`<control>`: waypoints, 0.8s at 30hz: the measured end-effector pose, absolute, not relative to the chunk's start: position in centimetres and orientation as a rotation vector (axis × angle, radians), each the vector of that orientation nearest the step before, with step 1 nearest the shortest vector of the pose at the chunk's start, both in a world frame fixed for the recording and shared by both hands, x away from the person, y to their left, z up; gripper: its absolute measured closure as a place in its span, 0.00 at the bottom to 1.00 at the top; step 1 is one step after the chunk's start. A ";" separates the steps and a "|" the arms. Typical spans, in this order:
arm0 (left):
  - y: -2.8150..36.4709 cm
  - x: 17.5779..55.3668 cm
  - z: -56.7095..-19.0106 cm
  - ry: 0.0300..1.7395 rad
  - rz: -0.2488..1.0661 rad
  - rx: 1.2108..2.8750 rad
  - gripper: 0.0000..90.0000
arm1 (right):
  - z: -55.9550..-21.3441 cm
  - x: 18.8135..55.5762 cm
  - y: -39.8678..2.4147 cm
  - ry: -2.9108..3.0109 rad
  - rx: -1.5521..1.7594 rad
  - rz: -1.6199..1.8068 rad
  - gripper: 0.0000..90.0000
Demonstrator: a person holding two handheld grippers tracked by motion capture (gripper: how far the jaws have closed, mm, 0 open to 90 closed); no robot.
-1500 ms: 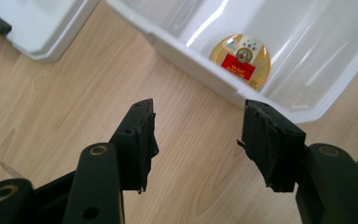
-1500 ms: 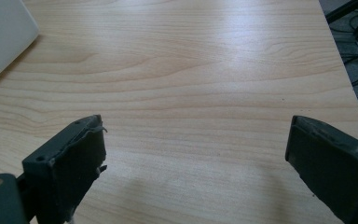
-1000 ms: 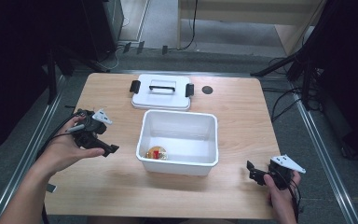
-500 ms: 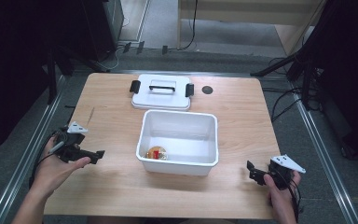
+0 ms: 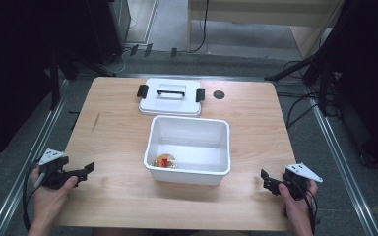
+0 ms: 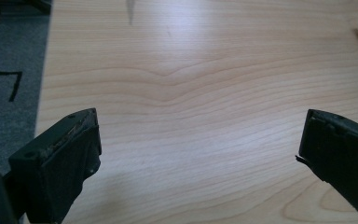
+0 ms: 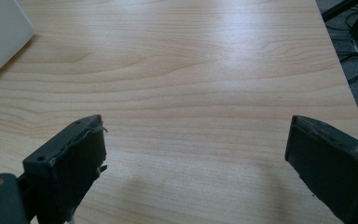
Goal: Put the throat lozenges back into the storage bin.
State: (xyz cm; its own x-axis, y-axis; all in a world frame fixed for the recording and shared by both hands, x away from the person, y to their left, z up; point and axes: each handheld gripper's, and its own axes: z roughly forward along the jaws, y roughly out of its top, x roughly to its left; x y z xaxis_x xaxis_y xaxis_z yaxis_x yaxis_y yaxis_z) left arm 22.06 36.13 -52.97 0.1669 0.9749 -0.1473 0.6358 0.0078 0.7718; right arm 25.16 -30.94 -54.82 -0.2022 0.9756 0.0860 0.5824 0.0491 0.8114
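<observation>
My left gripper [image 5: 86, 172] rests low over the table's front left corner, held by a hand; its jaws have just been opening and stand wide apart with nothing between them. In the left gripper view [image 6: 200, 130] bare wood lies between its jaws. Near the front right corner my right gripper [image 5: 267, 181] is open and empty too, and in the right gripper view [image 7: 196, 130] there is wood between its jaws. A white open box [image 5: 187, 174] stands mid-table with a small round orange and red object [image 5: 165, 161] in its front left corner.
The box's white lid [image 5: 170, 101], with a handle and black clips, lies flat behind the box. A small black round spot [image 5: 219, 94] sits to the lid's right. The wooden table [image 5: 113, 137] has metal rails and grey floor along both sides. Cables lie on the floor at right.
My left gripper has moved down and toward the table's front left corner, away from the box, and its jaws have opened wider. The right gripper has stayed where it was.
</observation>
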 end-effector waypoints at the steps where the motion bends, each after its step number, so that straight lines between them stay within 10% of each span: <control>1: 36.4 21.6 -53.3 1.549 0.593 1.680 0.00 | -54.8 25.2 -30.9 1.833 1.559 1.028 0.06; 24: 37.1 19.4 -55.2 1.527 0.716 1.521 0.00 | -54.9 25.2 -30.8 1.838 1.554 1.001 0.06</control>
